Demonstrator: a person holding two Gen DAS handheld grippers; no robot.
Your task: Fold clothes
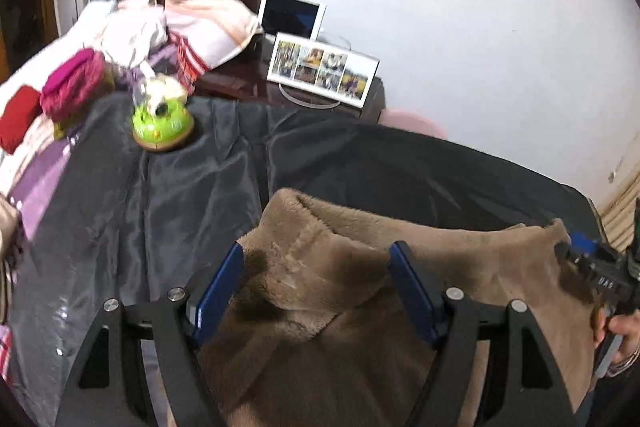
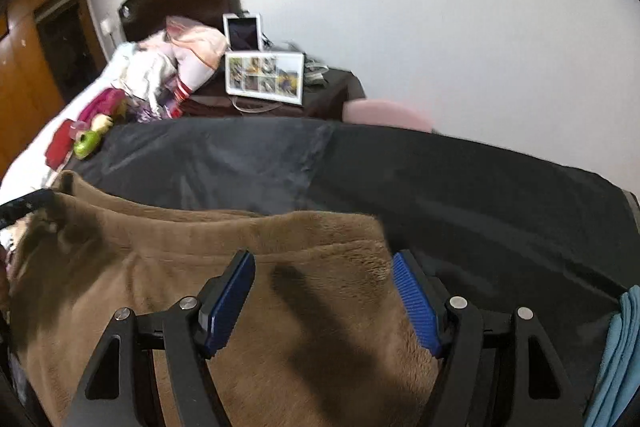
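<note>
A brown fleece garment [image 1: 340, 287] lies spread on a dark grey cloth [image 1: 180, 195] that covers the bed. My left gripper [image 1: 318, 263] hovers over the garment's left part near its top edge, blue pads wide apart, gripping nothing. My right gripper [image 2: 324, 267] is open over the garment [image 2: 240, 287], its right pad at the garment's right edge. In the left wrist view the right gripper [image 1: 576, 251] shows at the garment's far right corner, held by a hand [image 1: 616, 331]. In the right wrist view the left gripper [image 2: 28, 203] shows at the left edge.
A green toy [image 1: 162, 125] sits on the grey cloth at the far left. Behind it lie piled clothes [image 1: 72, 83] and a pillow [image 1: 208, 23]. A photo frame [image 1: 322, 69] and a tablet [image 1: 292, 15] stand on the dark nightstand. A light blue cloth [image 2: 616, 347] hangs at the right.
</note>
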